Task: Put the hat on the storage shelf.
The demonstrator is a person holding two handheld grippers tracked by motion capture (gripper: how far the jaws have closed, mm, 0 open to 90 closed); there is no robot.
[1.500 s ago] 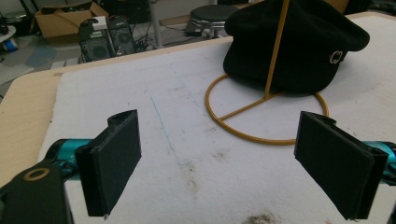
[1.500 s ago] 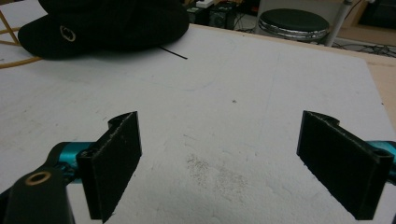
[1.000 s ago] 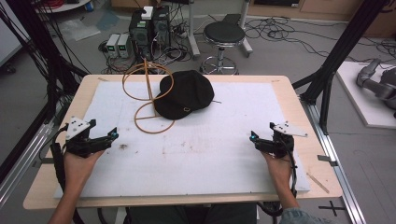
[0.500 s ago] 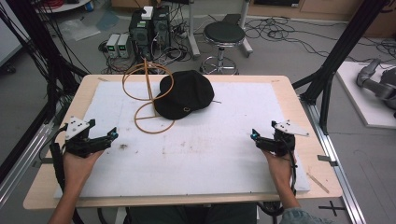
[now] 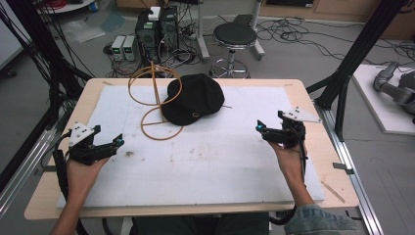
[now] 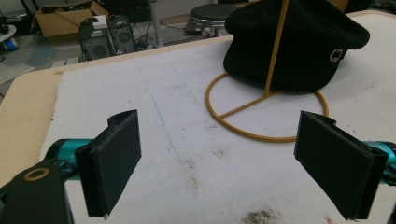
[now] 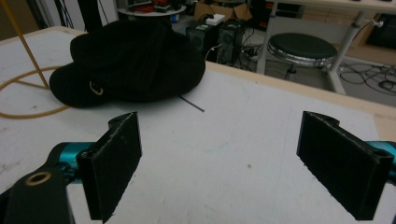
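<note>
At the upper middle of the frame, a black cap (image 5: 192,99) with a small gold ring emblem on its front lies on the white surface (image 5: 210,161), leaning on a thin gold wire stand (image 5: 155,108). Left hand-held gripper (image 5: 117,142) and right hand-held gripper (image 5: 260,128) sit released, jaws wide apart, well apart from the cap.

Black cap (image 5: 192,99) with gold emblem, lying against gold wire stand (image 5: 154,105)

wire stand (image 6: 266,109) top cut off — base partly under cap (image 6: 299,44)
</note>
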